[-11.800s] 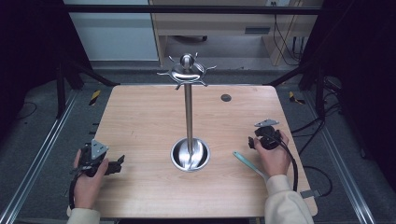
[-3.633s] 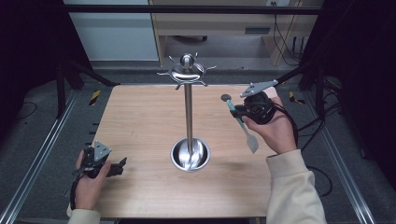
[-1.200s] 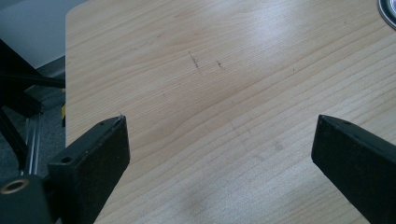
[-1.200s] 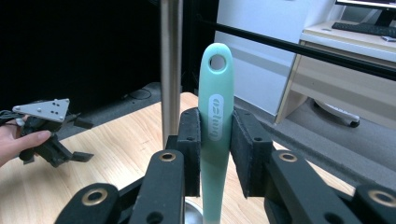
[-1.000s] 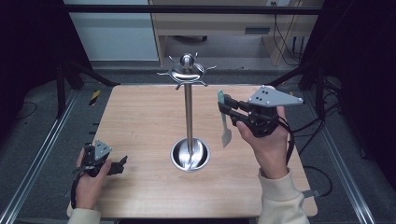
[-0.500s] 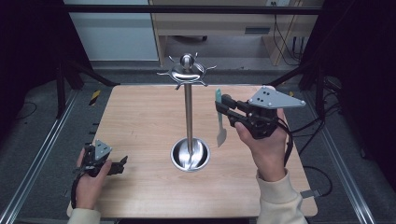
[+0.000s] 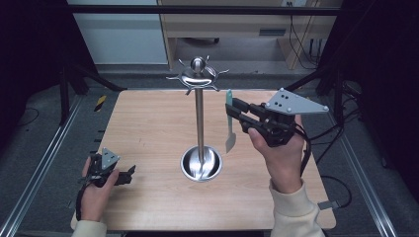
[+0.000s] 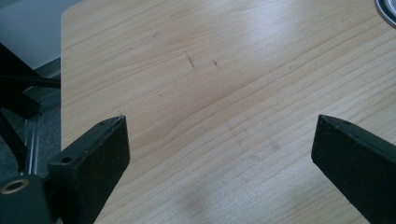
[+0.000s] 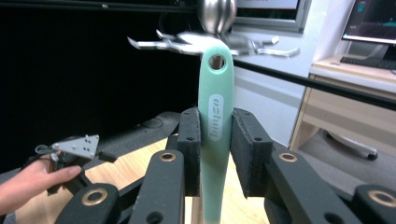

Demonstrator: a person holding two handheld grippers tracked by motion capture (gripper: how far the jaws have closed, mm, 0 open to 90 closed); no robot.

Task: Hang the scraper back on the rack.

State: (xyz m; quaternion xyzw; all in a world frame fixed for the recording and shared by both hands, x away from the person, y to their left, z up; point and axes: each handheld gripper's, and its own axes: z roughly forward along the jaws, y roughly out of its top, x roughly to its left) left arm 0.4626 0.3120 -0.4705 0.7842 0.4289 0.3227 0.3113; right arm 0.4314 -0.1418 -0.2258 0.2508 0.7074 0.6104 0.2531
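Note:
A teal-handled utensil (image 7: pixel 230 133) hangs upright, pale blade down, hole end up, just right of the metal hook stand (image 7: pixel 199 118). My right gripper (image 7: pixel 236 112) is shut on its handle, held level above the table. In the right gripper view the handle (image 9: pixel 215 107) sits clamped between the pads (image 9: pixel 190 149), and its hole is close below the stand's hook crown (image 9: pixel 210 43). My left gripper (image 7: pixel 129 174) rests on the table at the near left, open; in its own view the left gripper (image 8: pixel 219 144) has only bare wood between its jaws.
The stand's round steel base (image 7: pixel 201 163) sits mid-table, its hook crown (image 7: pixel 197 76) high above. The wooden table (image 7: pixel 148 123) has dark floor, rails and cables around it. A desk stands behind the table.
The right gripper has carried the utensil slightly left and up, closer to the stand's top. The left hand and its gripper have stayed put.

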